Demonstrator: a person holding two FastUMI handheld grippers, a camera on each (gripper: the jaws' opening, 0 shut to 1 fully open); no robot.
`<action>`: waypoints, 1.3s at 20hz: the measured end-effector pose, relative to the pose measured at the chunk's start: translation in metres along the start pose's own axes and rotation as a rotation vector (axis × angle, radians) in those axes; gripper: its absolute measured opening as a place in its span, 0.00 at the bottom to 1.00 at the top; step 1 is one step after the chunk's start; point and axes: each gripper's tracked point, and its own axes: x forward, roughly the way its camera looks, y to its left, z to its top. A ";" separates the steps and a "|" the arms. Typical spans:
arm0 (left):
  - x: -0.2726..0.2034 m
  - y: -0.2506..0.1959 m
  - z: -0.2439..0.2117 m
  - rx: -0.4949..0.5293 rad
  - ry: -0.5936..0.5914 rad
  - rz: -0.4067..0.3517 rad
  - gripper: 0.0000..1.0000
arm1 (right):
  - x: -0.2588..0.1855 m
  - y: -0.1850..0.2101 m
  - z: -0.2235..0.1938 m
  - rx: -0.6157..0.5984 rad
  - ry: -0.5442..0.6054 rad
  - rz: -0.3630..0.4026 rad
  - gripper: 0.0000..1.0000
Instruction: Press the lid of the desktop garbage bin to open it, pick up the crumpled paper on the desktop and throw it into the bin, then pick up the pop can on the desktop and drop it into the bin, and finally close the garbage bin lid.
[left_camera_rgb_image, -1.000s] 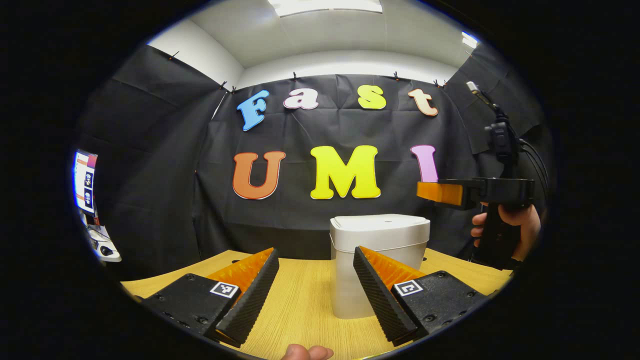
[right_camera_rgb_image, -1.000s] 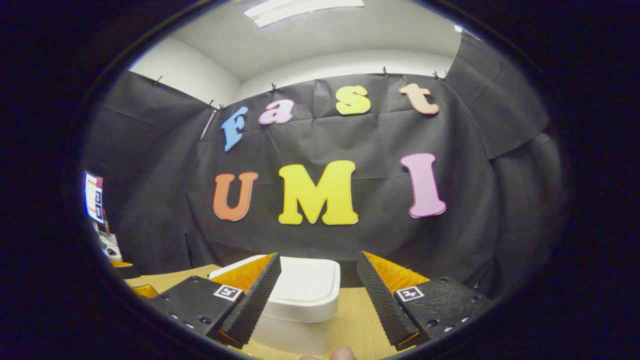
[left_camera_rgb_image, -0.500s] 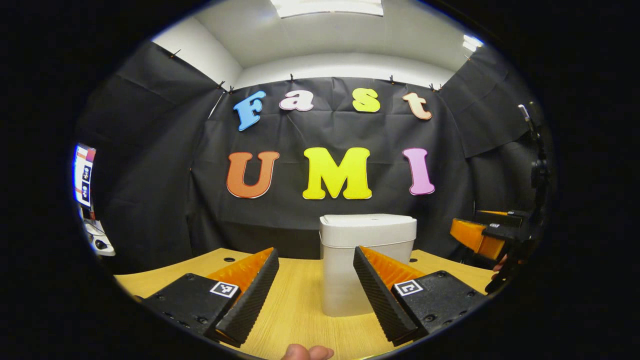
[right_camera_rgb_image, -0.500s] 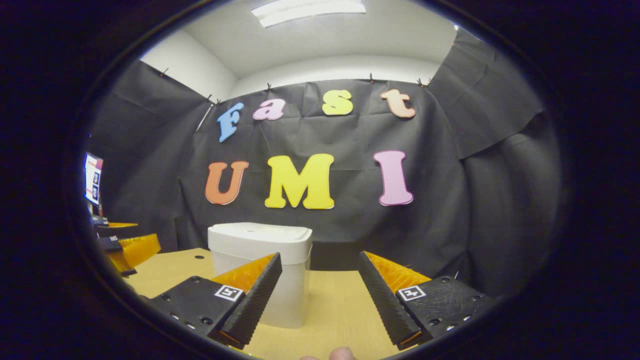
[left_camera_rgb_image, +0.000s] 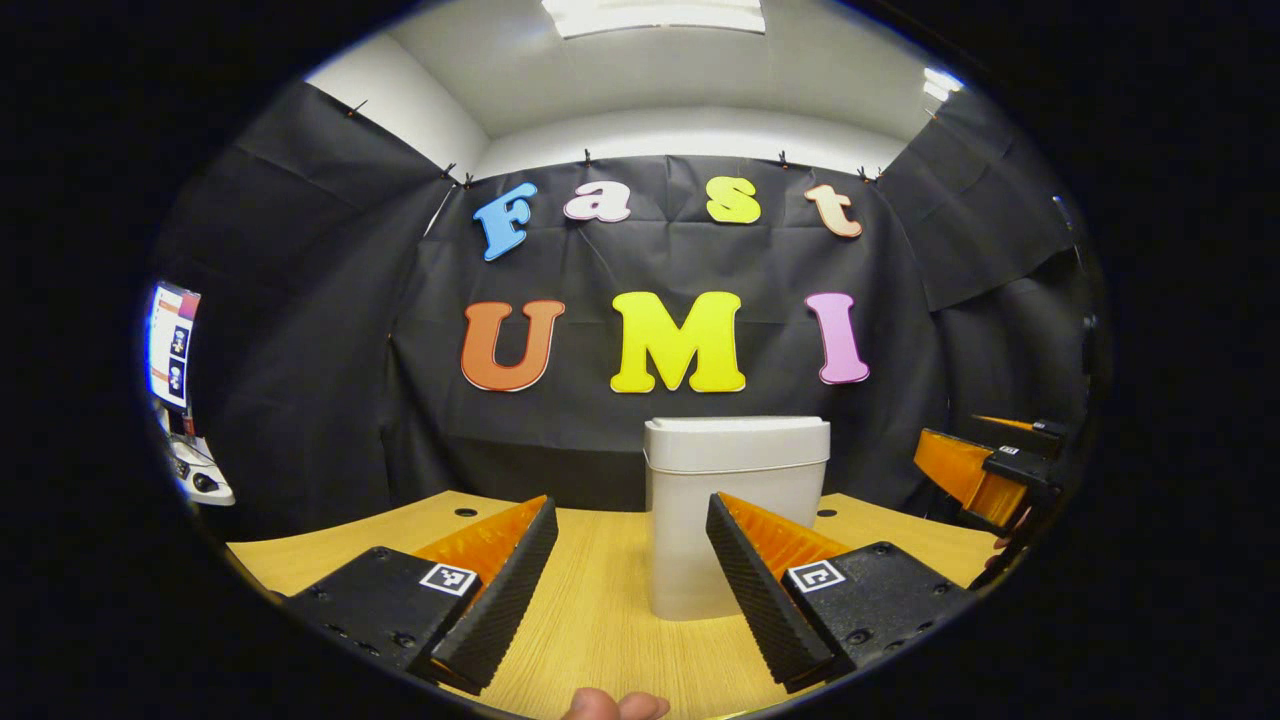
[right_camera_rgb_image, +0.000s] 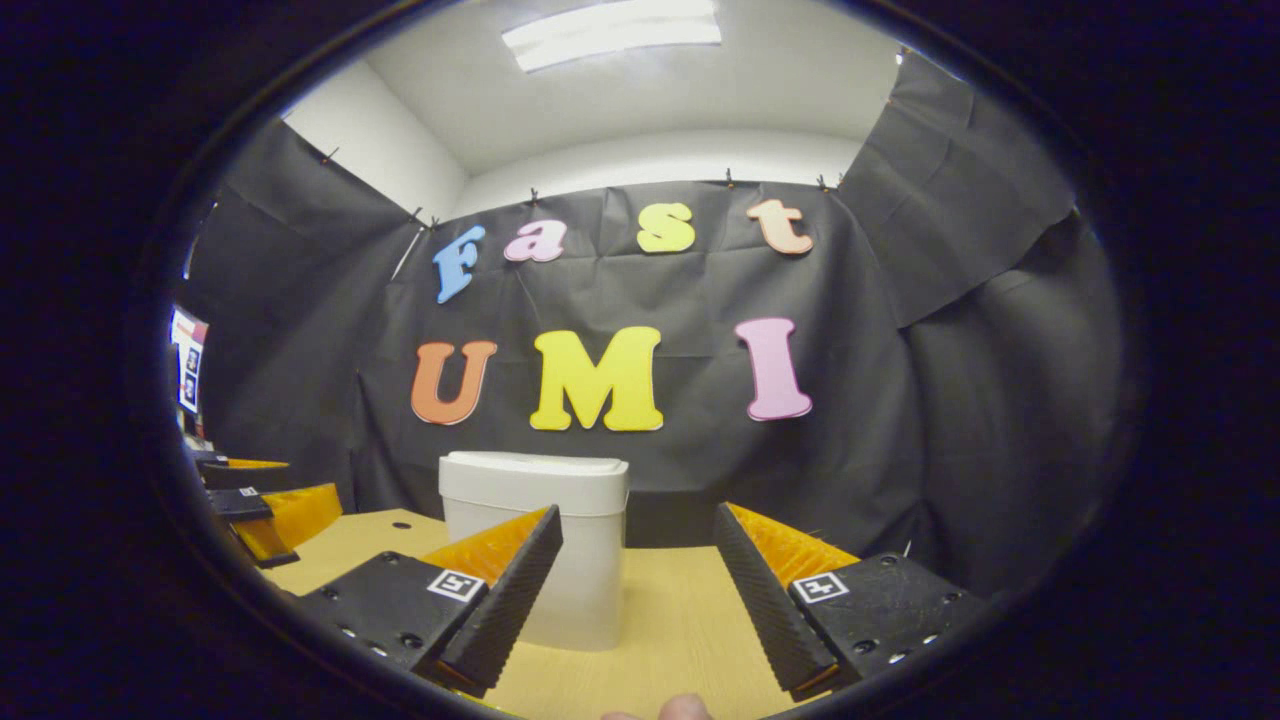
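Left tongs (left_camera_rgb_image: 630, 585): jaws spread wide, nothing between them, touching nothing; they hang low over the desk (left_camera_rgb_image: 600, 620), short of the bin.
Bin (left_camera_rgb_image: 737, 515): upright near the back middle of the desk, lid (left_camera_rgb_image: 737, 432) down flat. It looks like thin, light, smooth plastic, so a sideways shove would likely slide it; better to press straight down on the lid top than to grip the walls.
Paper and can: not on the bare desk around the bin; possibly already inside, though that is hard to confirm with the lid down.
Right tongs (right_camera_rgb_image: 635, 585): also wide open and empty, well apart from the bin, which stands ahead to their left.
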 end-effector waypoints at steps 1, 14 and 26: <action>0.000 0.000 0.001 0.004 -0.002 -0.001 0.97 | -0.002 -0.002 0.000 -0.011 -0.003 -0.011 0.95; 0.003 0.021 0.003 -0.005 -0.013 0.032 0.96 | 0.005 0.023 -0.026 -0.033 0.076 0.003 0.96; 0.004 0.020 -0.001 0.008 -0.002 0.025 0.96 | 0.003 0.024 -0.033 -0.022 0.106 -0.008 0.96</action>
